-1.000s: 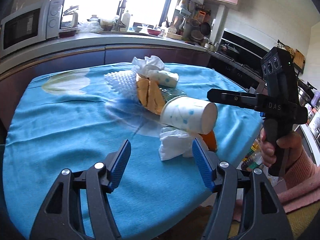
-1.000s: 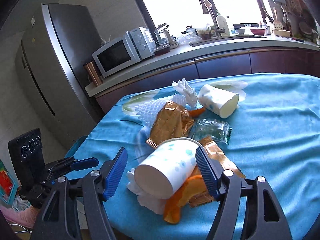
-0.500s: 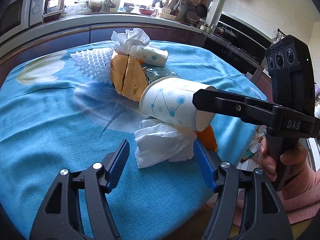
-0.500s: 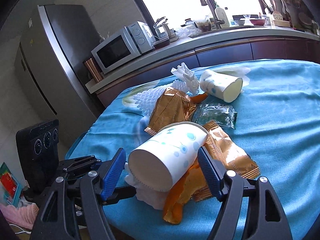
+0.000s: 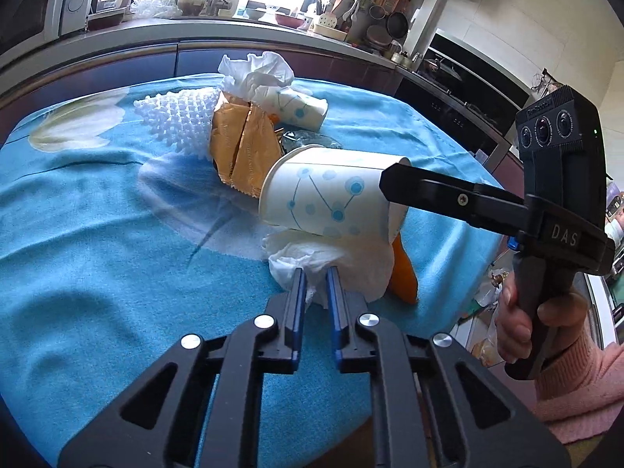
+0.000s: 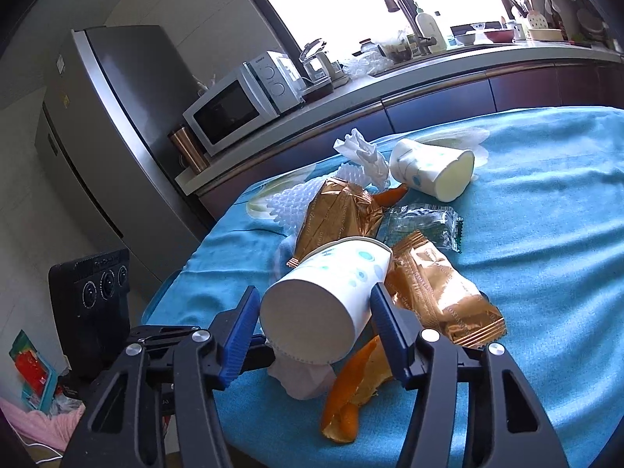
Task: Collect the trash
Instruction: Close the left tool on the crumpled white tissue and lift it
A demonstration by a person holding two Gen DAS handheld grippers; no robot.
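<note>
A crumpled white tissue [image 5: 343, 261] lies at the near table edge, and my left gripper [image 5: 314, 284] is closing its blue pads on a fold of it. Above the tissue lies a white paper cup with blue dots [image 6: 323, 304], on its side. My right gripper [image 6: 314, 327] is closing on this cup, with a pad against each side; in the left wrist view one black finger [image 5: 429, 191] lies across the cup. An orange peel [image 6: 351, 386] lies beside the tissue. Behind are gold wrappers [image 6: 436, 292], a green packet [image 6: 425, 226], a second cup [image 6: 433, 171] and white foam netting [image 5: 179, 121].
The trash lies on a table under a blue cloth [image 5: 78, 234], whose edge drops off just right of the tissue. A person's hand [image 5: 538, 319] in a pink sleeve holds the right gripper's handle. A counter with a microwave [image 6: 234, 109] and a fridge [image 6: 117, 117] stand behind.
My left gripper moved forward and down to the tissue and closed from wide open onto it. The right gripper's jaws narrowed around the cup.
</note>
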